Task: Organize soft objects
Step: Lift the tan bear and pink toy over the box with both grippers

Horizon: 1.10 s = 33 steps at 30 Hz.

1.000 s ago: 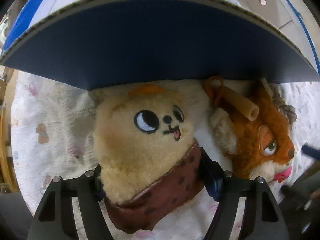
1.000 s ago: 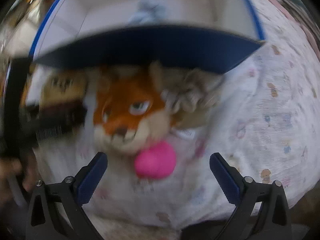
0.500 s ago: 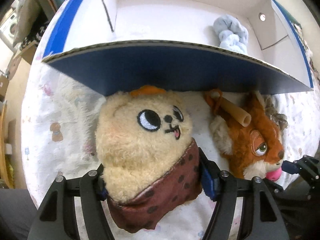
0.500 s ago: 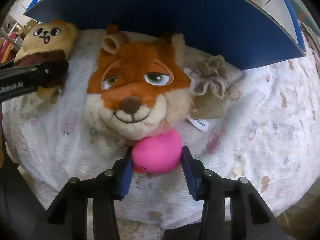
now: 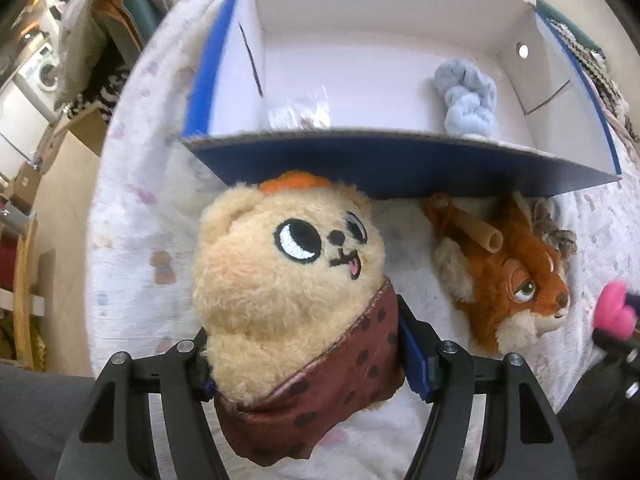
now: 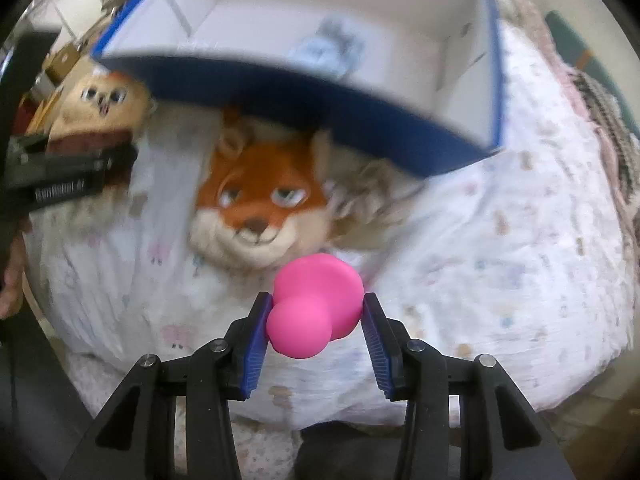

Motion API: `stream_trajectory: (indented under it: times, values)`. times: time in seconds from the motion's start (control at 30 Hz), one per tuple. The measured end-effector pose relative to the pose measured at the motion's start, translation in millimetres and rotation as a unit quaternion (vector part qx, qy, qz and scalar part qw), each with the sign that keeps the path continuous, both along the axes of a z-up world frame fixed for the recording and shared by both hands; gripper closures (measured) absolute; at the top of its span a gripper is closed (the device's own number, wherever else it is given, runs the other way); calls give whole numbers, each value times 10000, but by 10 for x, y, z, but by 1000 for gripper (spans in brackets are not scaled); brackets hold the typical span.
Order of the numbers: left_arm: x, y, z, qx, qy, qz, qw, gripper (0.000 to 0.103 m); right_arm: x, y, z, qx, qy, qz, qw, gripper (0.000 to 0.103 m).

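Left gripper [image 5: 308,364]: jaws partly spread, clamped on brown dotted base of cream bear plush [image 5: 288,276], plush upright between pads. Ahead of it: near wall of blue-and-white cardboard box [image 5: 400,168]; inside box, pale blue scrunchie [image 5: 466,102], ahead and right. Right of left gripper: fox head plush [image 5: 508,276] lying on printed white bedcover [image 5: 128,216]. Right gripper [image 6: 314,320]: jaws narrowed, blue pads pressing both sides of pink rubbery toy [image 6: 316,304]. Fox head just beyond toy; box farther ahead.
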<state>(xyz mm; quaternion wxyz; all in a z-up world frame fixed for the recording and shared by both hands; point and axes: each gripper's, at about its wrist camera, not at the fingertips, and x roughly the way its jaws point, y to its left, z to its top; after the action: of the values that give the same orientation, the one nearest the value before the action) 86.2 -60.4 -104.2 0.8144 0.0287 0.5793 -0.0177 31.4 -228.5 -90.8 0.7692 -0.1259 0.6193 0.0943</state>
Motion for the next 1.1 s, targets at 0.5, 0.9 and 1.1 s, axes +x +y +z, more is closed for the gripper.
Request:
stream_trajectory:
  times: [0.5, 0.9, 1.1]
  values:
    - [-332, 232, 875, -106, -1348, 214, 9906, 36, 74, -385, 1028, 1525, -2219, -562, 9614, 56]
    - [190, 372, 1423, -357, -1824, 523, 9812, 36, 474, -464, 1373, 2071, -2767, -760, 9353, 56]
    - [551, 286, 1435, -256, -1817, 431, 9821, 36, 817, -432, 1331, 2231, -2804, -820, 9300, 56]
